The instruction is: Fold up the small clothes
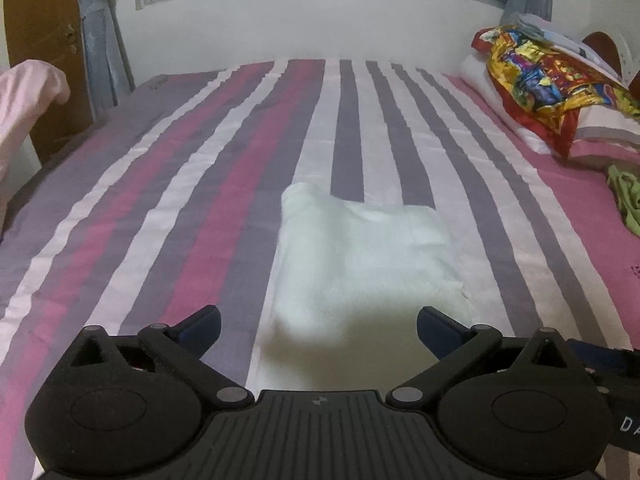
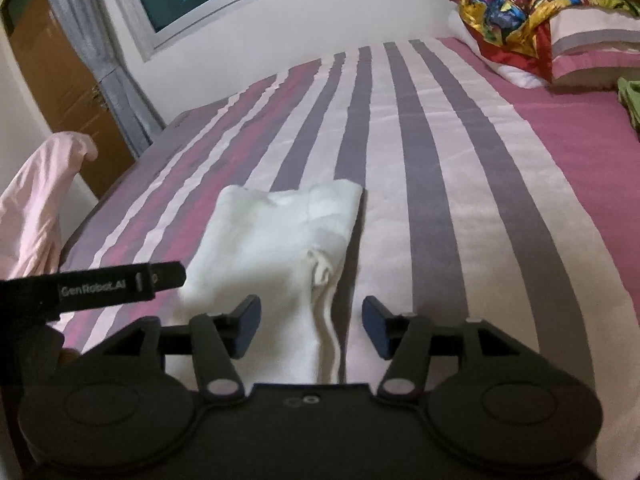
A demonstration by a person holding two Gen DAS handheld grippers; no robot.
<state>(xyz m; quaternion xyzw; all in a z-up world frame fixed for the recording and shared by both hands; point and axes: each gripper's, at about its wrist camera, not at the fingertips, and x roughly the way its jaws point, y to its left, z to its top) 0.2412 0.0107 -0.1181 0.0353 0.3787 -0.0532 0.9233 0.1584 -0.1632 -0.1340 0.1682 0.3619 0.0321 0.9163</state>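
A white garment [image 1: 360, 256] lies folded into a rough rectangle on the striped bedsheet [image 1: 180, 200], just ahead of both grippers. In the left wrist view my left gripper [image 1: 318, 330] stands wide open above the garment's near edge, with nothing pressed between its blue pads. In the right wrist view the same white garment [image 2: 276, 248] shows layered edges along its right side. My right gripper [image 2: 312, 330] is open over that folded edge and its pads do not touch the cloth. The left gripper's black body [image 2: 100, 284] pokes in from the left.
A pile of pillows with a bright red and yellow cloth [image 1: 540, 80] sits at the far right of the bed. A green garment [image 1: 626, 200] lies near the right edge. A pink cloth [image 1: 24, 120] hangs at the left. A window and curtains are behind the bed.
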